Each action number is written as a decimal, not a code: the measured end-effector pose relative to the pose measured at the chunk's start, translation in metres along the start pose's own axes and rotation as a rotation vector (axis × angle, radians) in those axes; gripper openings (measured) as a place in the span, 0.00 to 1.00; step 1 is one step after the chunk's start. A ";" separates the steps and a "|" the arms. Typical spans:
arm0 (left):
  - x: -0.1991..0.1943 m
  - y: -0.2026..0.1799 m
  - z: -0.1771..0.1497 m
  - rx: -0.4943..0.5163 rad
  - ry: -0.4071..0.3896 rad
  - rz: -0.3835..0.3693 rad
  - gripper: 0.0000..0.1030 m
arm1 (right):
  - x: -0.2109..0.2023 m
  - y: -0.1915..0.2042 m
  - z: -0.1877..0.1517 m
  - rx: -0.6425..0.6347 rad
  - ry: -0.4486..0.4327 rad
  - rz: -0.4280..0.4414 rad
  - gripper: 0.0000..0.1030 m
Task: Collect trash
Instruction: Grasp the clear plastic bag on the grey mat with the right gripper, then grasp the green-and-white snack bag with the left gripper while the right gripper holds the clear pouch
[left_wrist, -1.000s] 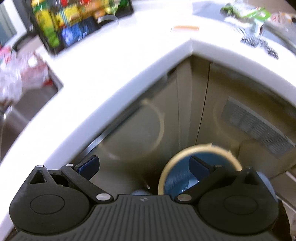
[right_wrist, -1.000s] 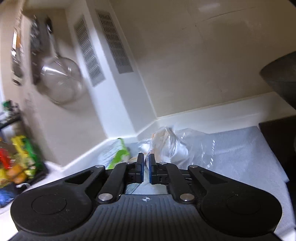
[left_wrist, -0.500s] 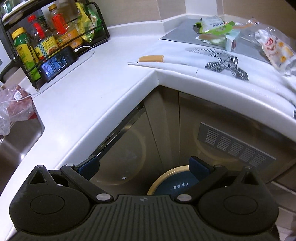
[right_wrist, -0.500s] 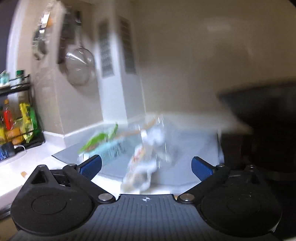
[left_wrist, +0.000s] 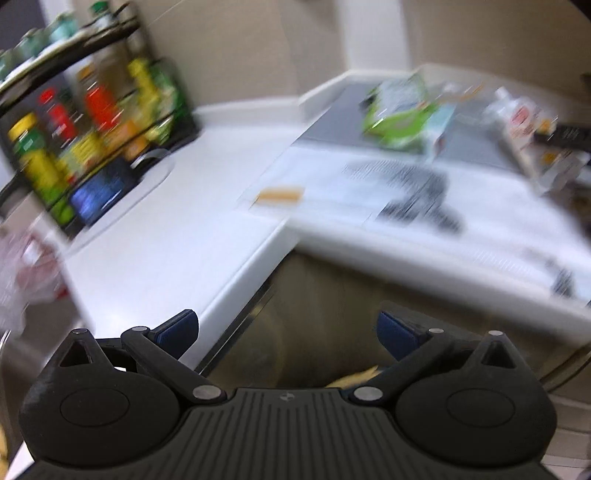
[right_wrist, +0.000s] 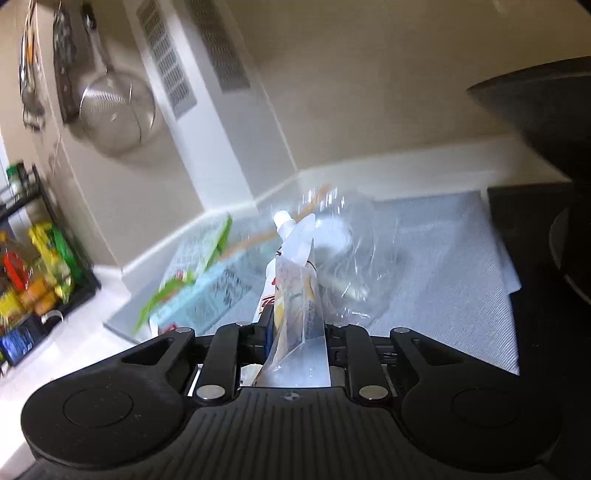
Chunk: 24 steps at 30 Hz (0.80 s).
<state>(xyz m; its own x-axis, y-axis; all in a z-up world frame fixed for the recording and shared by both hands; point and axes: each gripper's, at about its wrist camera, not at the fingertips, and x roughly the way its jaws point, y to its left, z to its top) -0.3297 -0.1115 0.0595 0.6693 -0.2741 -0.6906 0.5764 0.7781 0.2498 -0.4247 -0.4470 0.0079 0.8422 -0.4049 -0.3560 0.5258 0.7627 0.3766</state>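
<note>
Clamped in the right tool (right_wrist: 298, 334), jaws just closing: a translucent spouted pouch (right_wrist: 295, 295), white cap, red-and-yellow print, lettering unreadable. Left tool (left_wrist: 286, 332) spread apart, empty.

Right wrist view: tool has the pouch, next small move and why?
Probably lift it off the counter. The right tool, jaws just closed, pinches the white spouted plastic pouch, which stands over the grey mat beside clear crinkled wrap. The open left tool holds nothing.

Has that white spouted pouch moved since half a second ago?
Yes. The white spouted pouch lay beyond the open right gripper, whose jaws have just closed on it; it now stands upright before the grey mat.
</note>
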 end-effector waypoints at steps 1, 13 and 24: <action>0.000 -0.007 0.013 0.006 -0.018 -0.027 1.00 | 0.001 -0.003 0.000 0.021 0.006 0.001 0.20; 0.070 -0.092 0.198 0.032 -0.179 -0.185 1.00 | 0.007 -0.016 0.000 0.123 0.047 0.010 0.20; 0.179 -0.128 0.259 0.019 -0.053 -0.246 1.00 | 0.014 -0.018 0.002 0.140 0.075 0.025 0.20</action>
<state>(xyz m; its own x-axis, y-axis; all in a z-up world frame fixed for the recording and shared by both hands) -0.1621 -0.4070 0.0799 0.5310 -0.4837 -0.6958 0.7336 0.6734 0.0918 -0.4219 -0.4676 -0.0019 0.8468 -0.3439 -0.4058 0.5207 0.6919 0.5002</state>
